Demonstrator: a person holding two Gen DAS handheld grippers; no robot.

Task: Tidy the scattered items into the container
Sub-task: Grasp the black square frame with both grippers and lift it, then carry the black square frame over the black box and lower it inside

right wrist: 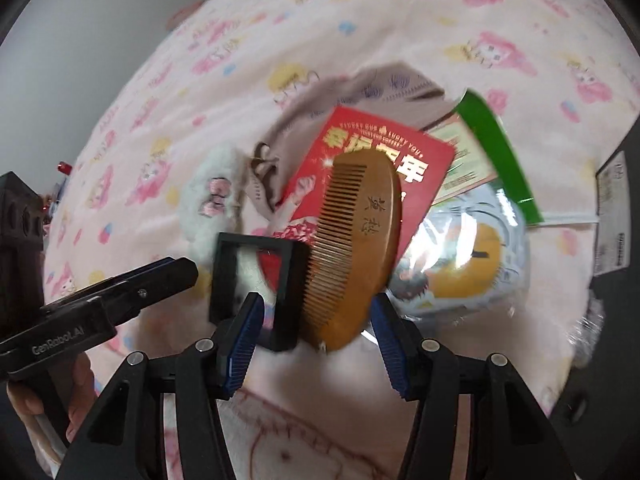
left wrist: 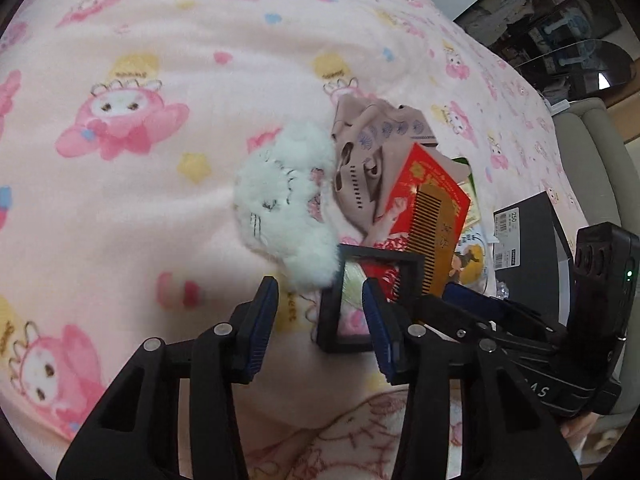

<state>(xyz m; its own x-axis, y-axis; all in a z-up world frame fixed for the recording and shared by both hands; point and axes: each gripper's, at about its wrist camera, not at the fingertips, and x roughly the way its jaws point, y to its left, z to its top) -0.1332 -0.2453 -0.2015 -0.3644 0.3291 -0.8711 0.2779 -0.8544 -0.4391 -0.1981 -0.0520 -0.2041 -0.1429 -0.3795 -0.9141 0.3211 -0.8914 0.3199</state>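
The wooden comb [right wrist: 354,248] is being straddled by the right gripper [right wrist: 316,330], jaws wide, not yet closed. It is lying across the red packet [right wrist: 372,148] and black frame [right wrist: 256,276] on the bed blanket [left wrist: 160,200]. The left gripper [left wrist: 320,322] is being held wide beside the frame.

Red packet [right wrist: 362,168] partly under wooden comb [right wrist: 356,248], green-edged package [right wrist: 500,148] blurred, dark box [left wrist: 532,256] edge-cropped

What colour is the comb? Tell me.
Golden-brown wood, the comb shows best in the right wrist view.
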